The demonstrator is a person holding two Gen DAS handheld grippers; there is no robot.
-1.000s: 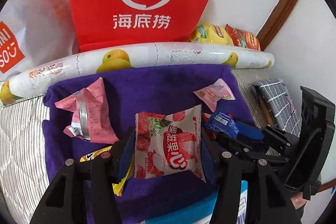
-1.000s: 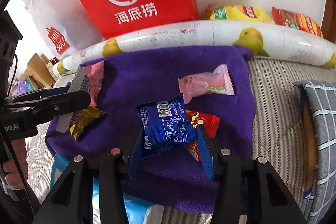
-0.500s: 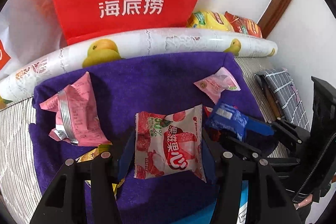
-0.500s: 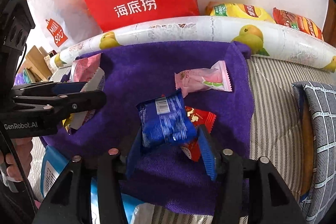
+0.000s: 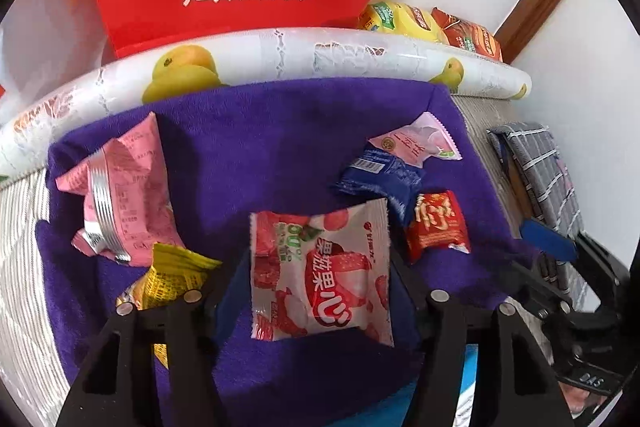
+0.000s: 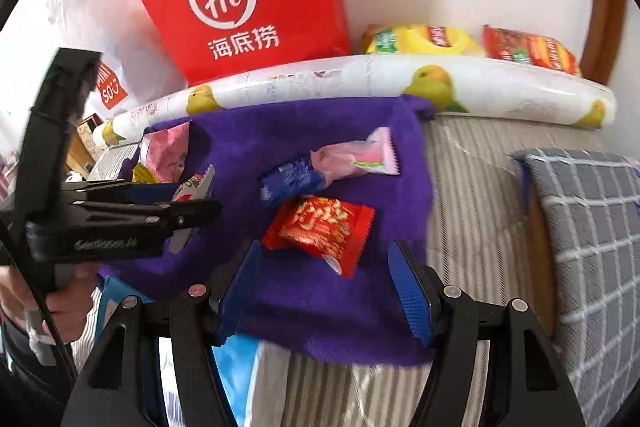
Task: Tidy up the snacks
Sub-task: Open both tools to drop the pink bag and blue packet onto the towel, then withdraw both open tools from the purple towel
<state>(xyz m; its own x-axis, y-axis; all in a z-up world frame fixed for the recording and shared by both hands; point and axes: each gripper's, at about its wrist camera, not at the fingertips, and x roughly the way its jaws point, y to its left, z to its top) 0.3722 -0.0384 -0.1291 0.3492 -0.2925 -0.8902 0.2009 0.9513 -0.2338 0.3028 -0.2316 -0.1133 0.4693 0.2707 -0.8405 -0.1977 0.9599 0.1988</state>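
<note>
Since the earlier frame my right tool (image 6: pixel 326 287) has dropped the blue packet (image 6: pixel 292 183); its jaws have just been opening and stand spread, nothing between them. My left tool (image 5: pixel 316 275), jaws just opening too, still flanks the strawberry packet (image 5: pixel 320 267) on the purple towel (image 5: pixel 260 155); whether its pads press I cannot tell. I'd open wider before lifting. Its long axis runs away from me.

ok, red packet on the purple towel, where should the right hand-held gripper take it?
Grip the red packet across its puffed middle, coming down from above: it lies flat and tilted on the purple towel, clear of the blue packet. The right hand-held gripper, jaws just opened and empty, probably needs a slight twist to square up.
</note>
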